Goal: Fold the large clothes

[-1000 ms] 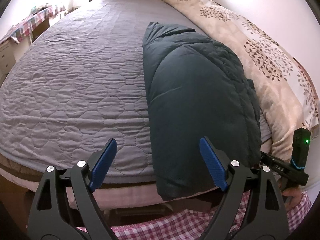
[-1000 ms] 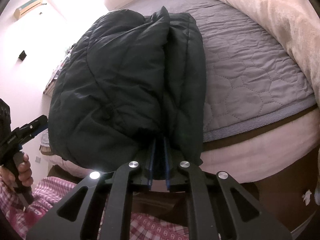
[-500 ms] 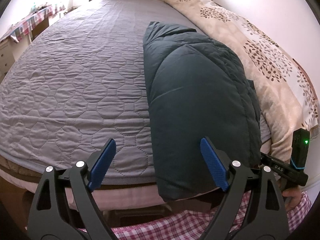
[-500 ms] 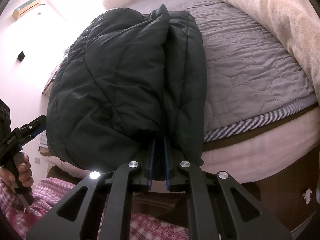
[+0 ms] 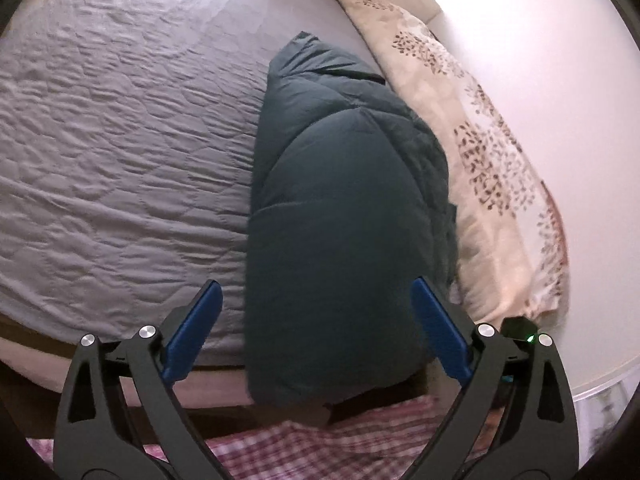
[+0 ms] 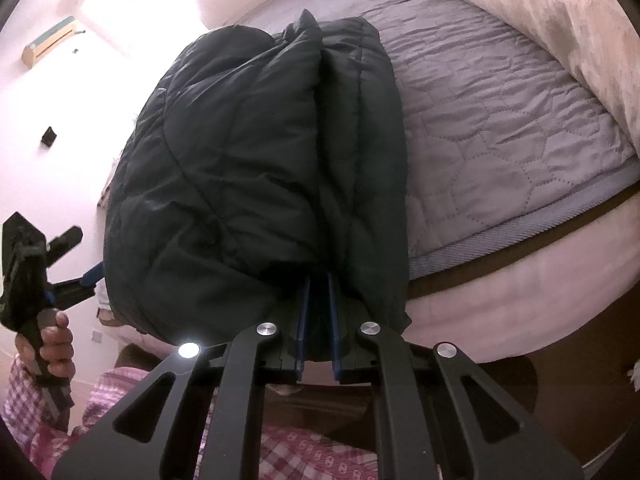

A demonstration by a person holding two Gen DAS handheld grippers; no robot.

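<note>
Left wrist view: the folded dark jacket [image 5: 344, 216] lies along the bed [image 5: 120, 140], its near end overhanging the bed's foot edge. The left gripper [image 5: 316, 324] hangs spread wide over that end, touching nothing.

Right wrist view: the right gripper [image 6: 318, 316] is clamped on the jacket's near hem, probably to steady the fold.

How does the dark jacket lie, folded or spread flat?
Folded: the dark jacket forms a thick layered bundle, its near edge clamped in the right tool.

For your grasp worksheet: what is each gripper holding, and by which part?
The right gripper pinches the dark jacket at its near bottom edge; the left gripper holds nothing.
</note>
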